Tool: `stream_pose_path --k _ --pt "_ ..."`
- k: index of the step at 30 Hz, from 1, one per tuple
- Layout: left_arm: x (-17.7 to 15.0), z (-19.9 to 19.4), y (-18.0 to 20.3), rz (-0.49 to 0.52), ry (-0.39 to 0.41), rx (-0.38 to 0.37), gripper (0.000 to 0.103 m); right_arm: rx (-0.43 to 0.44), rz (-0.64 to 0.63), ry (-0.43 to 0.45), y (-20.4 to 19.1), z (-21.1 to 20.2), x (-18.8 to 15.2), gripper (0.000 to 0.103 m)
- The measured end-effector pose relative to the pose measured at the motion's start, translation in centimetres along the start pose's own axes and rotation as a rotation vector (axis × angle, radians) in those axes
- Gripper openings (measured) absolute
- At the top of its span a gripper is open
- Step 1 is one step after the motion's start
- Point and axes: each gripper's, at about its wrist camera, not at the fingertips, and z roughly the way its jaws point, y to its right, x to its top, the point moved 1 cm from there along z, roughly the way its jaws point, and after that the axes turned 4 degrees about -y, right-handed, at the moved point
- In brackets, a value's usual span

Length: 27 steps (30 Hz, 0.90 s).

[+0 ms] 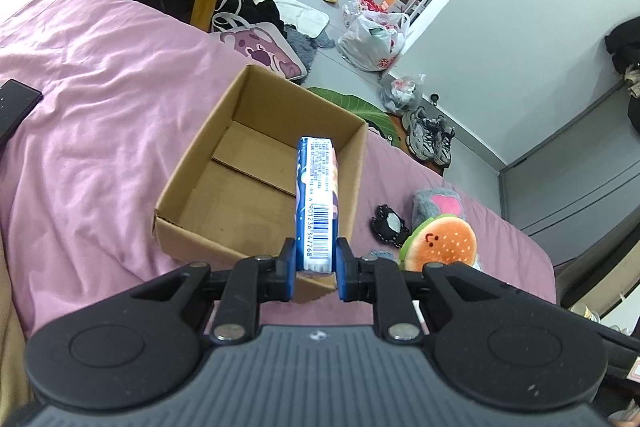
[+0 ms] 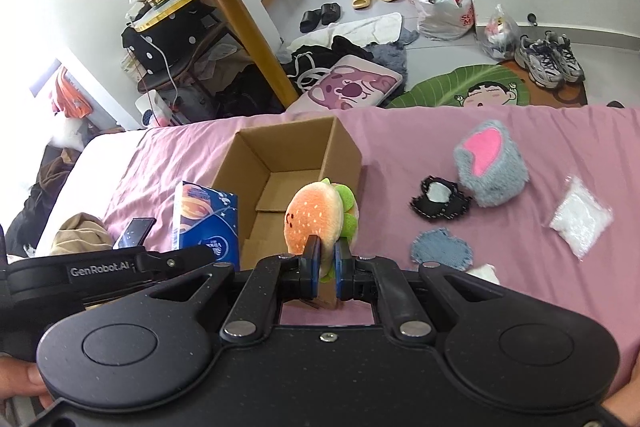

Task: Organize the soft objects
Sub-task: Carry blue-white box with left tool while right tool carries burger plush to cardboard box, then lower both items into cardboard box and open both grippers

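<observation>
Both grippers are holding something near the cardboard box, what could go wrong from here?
1. The right gripper pinches only the burger plush's lower edge, so it may slip out short of the cardboard box.
2. The left gripper grips the tissue pack by one end; it could tilt or swing.
3. Both grippers are close at the box's near side and might bump.

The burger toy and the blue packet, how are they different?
The burger toy is round, fuzzy and orange with green trim and a tiny face; the blue packet is flat and boxy with a printed barcode. The right tongs pinch the burger toy, while the left tongs pinch the blue packet on its narrow sides. Both are held up near the open cardboard box on the pink bedsheet.
</observation>
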Motion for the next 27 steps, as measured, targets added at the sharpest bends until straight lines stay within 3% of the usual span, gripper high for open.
stream_pose_path --k 18,27 --pt "1.7 3.5 -5.5 -0.144 -0.033 0.052 0.019 0.024 -0.037 -0.073 -3.6 4.7 1.2 0.007" --pt "2.0 3.8 -6.0 -0.15 -0.036 0.089 0.023 0.032 -0.044 -0.098 -4.6 6.1 1.3 0.008"
